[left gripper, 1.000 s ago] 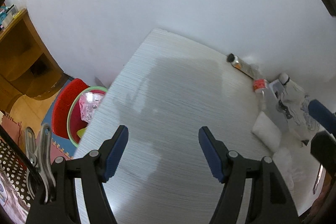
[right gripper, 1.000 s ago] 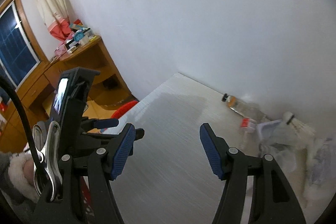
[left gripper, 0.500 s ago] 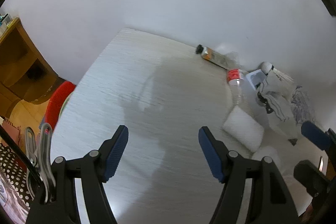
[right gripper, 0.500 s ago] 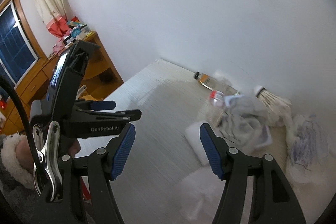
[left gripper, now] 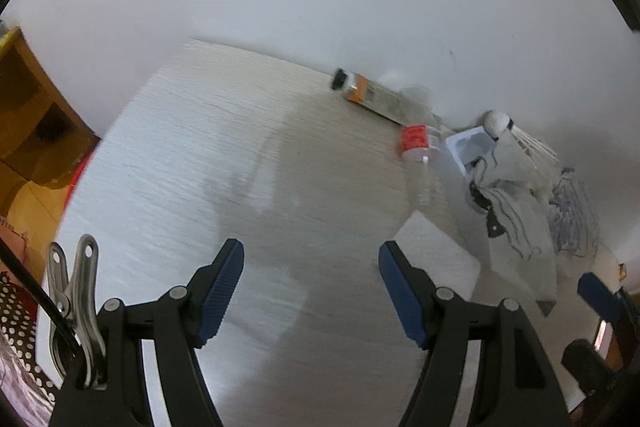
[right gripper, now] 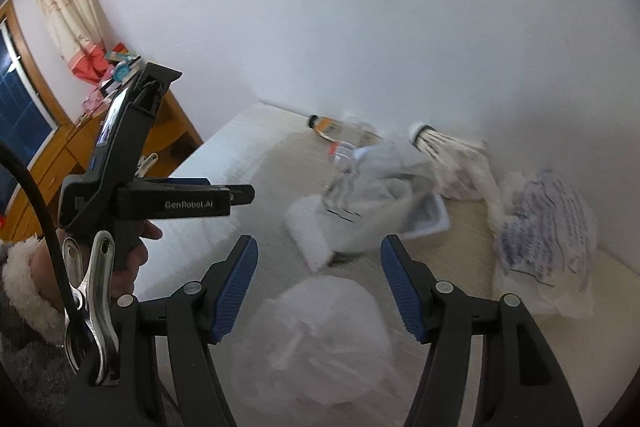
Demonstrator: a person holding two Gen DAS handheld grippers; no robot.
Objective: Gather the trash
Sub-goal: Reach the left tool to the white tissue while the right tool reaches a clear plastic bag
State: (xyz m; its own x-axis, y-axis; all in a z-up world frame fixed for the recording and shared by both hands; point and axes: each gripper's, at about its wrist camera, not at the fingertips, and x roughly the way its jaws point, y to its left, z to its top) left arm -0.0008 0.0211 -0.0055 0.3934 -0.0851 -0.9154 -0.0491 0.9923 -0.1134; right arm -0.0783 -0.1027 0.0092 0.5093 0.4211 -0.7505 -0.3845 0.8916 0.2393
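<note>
My left gripper (left gripper: 312, 287) hangs open over bare tabletop (left gripper: 240, 155), nothing between its blue pads. Trash lies to its right by the wall: an orange-labelled bottle (left gripper: 360, 93), a clear bottle with a red label (left gripper: 416, 143), a white tray (left gripper: 468, 147), a shuttlecock (left gripper: 500, 123), a folded white tissue (left gripper: 436, 255) and a printed plastic bag (left gripper: 512, 223). My right gripper (right gripper: 318, 287) is open above a crumpled clear bag (right gripper: 312, 339), with the tissue (right gripper: 308, 231) and grey-white bag (right gripper: 380, 195) just beyond. A hand holds the left gripper (right gripper: 236, 191) at the left.
A crumpled bag with blue print (right gripper: 544, 239) lies at the far right against the white wall. A wooden desk (right gripper: 80, 147) stands left of the table, below a curtained window. A red basin's edge (left gripper: 84, 167) shows past the table's left edge. The right gripper (left gripper: 592, 327) pokes in at lower right.
Both grippers have swung right toward the trash pile, which now looks nearer and larger. The red basin has slid almost out of the left view. Both jaws stand as wide as before.
</note>
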